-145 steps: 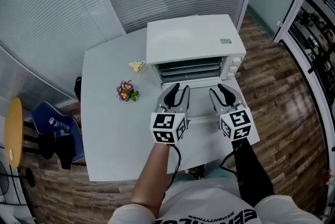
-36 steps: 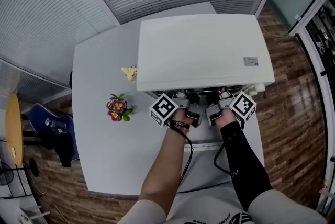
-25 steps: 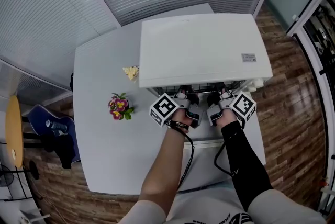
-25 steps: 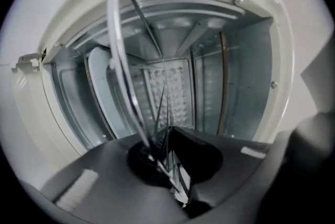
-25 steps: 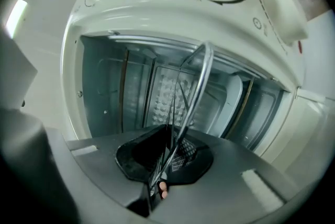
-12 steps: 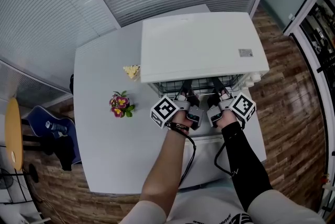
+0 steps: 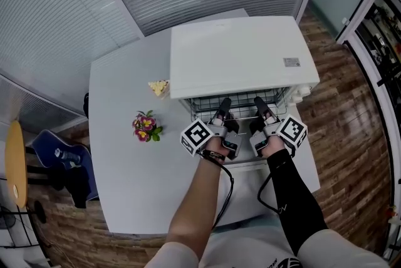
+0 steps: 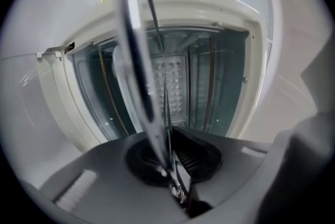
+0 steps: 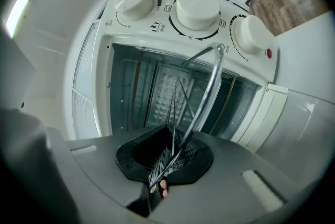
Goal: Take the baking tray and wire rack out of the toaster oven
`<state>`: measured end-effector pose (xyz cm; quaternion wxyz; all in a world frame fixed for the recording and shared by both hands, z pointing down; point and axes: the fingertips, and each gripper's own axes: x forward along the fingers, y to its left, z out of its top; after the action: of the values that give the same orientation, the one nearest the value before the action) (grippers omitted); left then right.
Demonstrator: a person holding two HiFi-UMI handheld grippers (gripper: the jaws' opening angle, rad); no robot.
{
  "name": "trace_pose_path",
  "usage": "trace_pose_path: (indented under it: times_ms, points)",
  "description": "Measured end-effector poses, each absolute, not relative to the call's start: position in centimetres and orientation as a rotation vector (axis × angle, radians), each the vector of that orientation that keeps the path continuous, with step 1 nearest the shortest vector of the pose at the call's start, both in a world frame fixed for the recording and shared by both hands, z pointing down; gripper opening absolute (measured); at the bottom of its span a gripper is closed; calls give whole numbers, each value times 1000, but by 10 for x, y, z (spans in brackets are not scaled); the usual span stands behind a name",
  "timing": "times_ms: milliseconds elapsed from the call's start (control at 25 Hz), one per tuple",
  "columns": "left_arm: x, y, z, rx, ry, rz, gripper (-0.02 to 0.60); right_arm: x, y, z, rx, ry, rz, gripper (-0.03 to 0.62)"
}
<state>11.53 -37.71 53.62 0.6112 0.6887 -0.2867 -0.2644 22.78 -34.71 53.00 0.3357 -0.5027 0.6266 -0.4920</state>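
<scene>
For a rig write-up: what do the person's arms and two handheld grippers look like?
The left gripper and right gripper each have grey bodies, black jaws and a white cube with black square markers. A black cable trails from the left one beside a bare forearm; the right arm wears a long black sleeve with a small white logo.

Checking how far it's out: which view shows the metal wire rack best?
The head view: the metal wire rack shows as a grid sticking out of the white toaster oven. Both gripper views show only its front rod, edge-on, clamped in the jaws.
</scene>
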Motion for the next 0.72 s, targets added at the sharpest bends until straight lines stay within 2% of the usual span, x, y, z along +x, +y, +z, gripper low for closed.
trace_pose_path:
  times_ms: [720]
  points:
    - [115, -351, 535, 1585, -621, -585, 61, 223, -323, 528, -1331, 1636, -1279, 8]
